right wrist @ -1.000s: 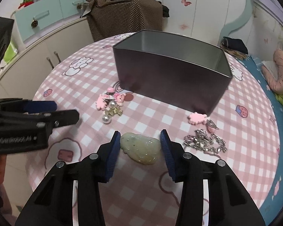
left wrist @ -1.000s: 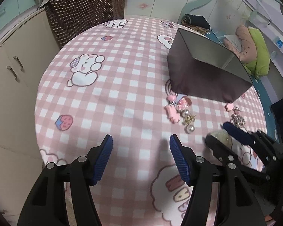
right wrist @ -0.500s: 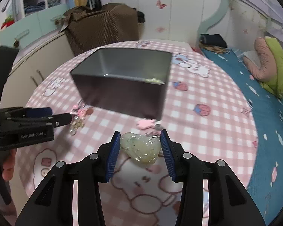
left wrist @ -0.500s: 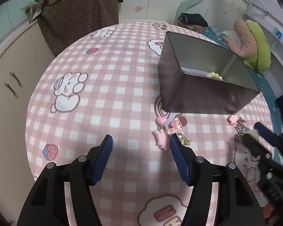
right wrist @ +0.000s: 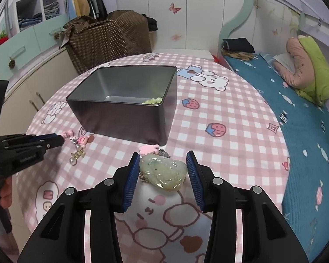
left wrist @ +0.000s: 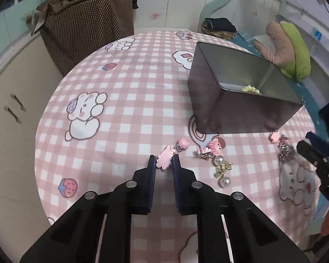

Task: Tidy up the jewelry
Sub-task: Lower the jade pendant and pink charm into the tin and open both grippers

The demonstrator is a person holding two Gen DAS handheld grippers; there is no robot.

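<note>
My left gripper (left wrist: 164, 161) points down at the pink checked table (left wrist: 125, 114). Its jaws are closing, and the pads touch both sides of a pink bunny charm (left wrist: 164, 160). A pink doll charm (left wrist: 216, 145) and a pearl earring (left wrist: 222, 168) lie just right of it. My right gripper (right wrist: 162, 160) is shut on a pale green jade pendant (right wrist: 162, 172), held above the cloth in front of the grey tin (right wrist: 120, 114). Green beads (right wrist: 152, 101) lie in the tin's corner. A second pink charm (right wrist: 149, 149) and a silver chain (left wrist: 285, 151) lie under the pendant, partly hidden.
A brown dotted bag (left wrist: 87, 22) stands on the cabinet beyond the table's far edge. A bed with a blue sheet (right wrist: 296, 109) runs along the right. A hand (right wrist: 4, 195) holds the left gripper at the left edge of the right wrist view.
The left gripper moved in over the charms and its wide jaws narrowed around the pink bunny charm. The right gripper rose and swung right of the tin, carrying the jade pendant.
</note>
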